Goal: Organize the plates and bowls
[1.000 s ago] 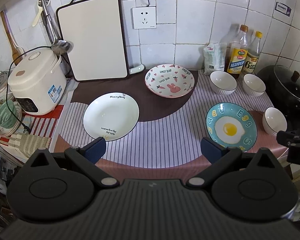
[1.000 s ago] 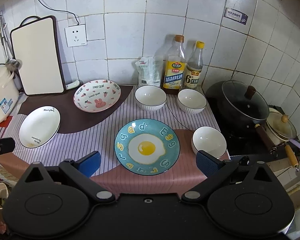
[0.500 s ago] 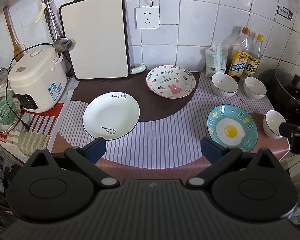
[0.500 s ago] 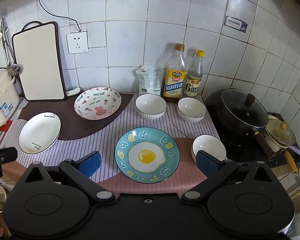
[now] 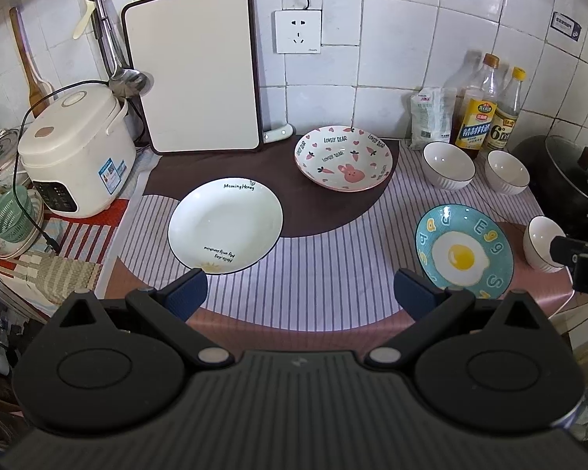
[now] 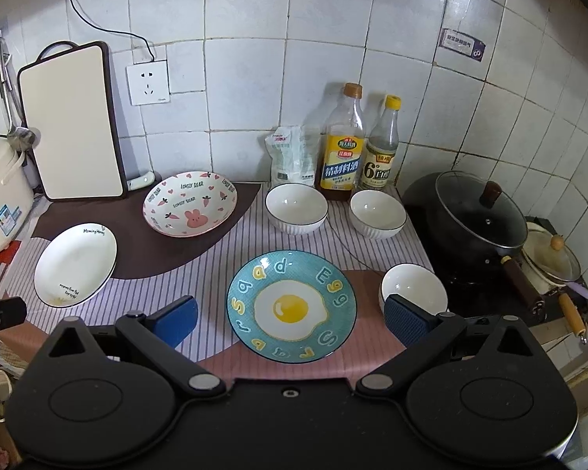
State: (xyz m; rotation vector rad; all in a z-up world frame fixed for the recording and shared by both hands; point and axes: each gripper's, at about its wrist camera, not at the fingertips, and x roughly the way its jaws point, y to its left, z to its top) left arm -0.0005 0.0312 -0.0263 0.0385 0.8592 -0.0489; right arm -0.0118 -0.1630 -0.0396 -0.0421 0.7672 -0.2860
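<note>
Three plates lie on the striped counter mat: a white plate at the left, a pink rabbit plate at the back, a blue fried-egg plate at the front right. Two white bowls stand by the bottles, a third bowl at the mat's right edge. My left gripper is open and empty, held above the front edge. My right gripper is open and empty, held above the egg plate.
A rice cooker stands at the left, a cutting board leans on the wall. Two bottles and a bag stand at the back. A lidded black pan sits on the stove at right.
Both grippers have risen and drawn back a little from the counter, so the plates and bowls look smaller and lower. Nothing on the counter has moved.
</note>
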